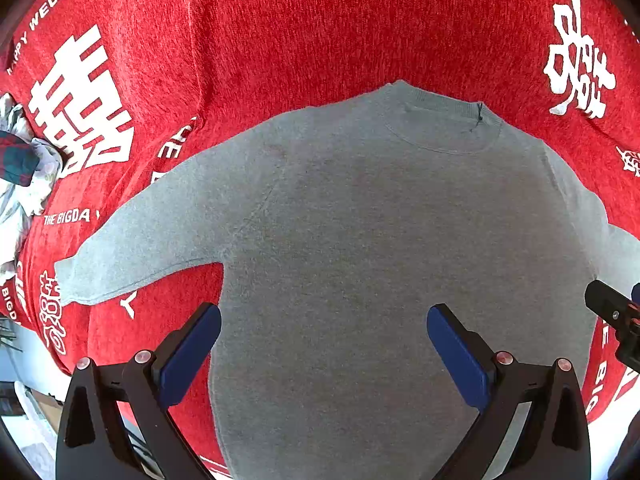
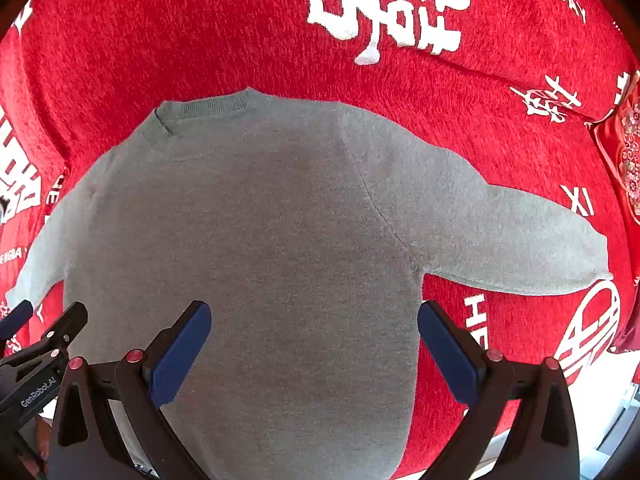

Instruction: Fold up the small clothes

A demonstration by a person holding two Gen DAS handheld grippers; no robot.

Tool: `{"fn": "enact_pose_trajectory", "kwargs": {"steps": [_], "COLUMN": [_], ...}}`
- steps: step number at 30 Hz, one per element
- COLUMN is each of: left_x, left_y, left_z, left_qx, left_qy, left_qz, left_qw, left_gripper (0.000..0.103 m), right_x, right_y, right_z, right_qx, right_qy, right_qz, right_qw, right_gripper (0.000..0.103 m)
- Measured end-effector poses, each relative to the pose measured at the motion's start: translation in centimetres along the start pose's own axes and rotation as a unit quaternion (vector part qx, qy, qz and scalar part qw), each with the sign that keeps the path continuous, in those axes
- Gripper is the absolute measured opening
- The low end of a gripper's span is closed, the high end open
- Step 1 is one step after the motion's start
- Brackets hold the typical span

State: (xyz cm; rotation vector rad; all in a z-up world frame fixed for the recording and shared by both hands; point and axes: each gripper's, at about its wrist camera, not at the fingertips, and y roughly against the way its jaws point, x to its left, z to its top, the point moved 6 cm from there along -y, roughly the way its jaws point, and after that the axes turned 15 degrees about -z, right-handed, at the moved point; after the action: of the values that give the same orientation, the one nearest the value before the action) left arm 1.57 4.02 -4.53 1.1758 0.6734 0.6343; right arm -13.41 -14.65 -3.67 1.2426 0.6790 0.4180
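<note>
A small grey sweater (image 1: 360,220) lies flat on a red cloth, collar away from me, both sleeves spread out to the sides. It also shows in the right wrist view (image 2: 260,220). My left gripper (image 1: 324,340) is open and empty, held above the sweater's lower left part. My right gripper (image 2: 314,340) is open and empty above the lower right part. The right gripper's tip shows at the right edge of the left wrist view (image 1: 612,312). The left gripper shows at the left edge of the right wrist view (image 2: 44,340).
The red cloth (image 1: 300,20) with white characters and lettering covers the surface; it also shows in the right wrist view (image 2: 160,40). A heap of other clothes (image 1: 20,168) lies at the far left. A red patterned item (image 2: 628,160) sits at the right edge.
</note>
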Motion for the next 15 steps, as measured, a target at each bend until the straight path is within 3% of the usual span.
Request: {"fn": "enact_pose_trajectory", "kwargs": {"steps": [15], "left_x": [0.09], "left_y": [-0.02], "left_z": [0.01], "left_qx": [0.000], "left_qy": [-0.002], "left_qz": [0.001], "left_qw": [1.0000], "left_gripper": [0.103], "right_x": [-0.15], "right_y": [-0.18], "right_z": [-0.23], "right_qx": [0.001], "right_qy": [0.003], "right_qz": [-0.002], "right_qw": [1.000], "right_gripper": [0.103]}}
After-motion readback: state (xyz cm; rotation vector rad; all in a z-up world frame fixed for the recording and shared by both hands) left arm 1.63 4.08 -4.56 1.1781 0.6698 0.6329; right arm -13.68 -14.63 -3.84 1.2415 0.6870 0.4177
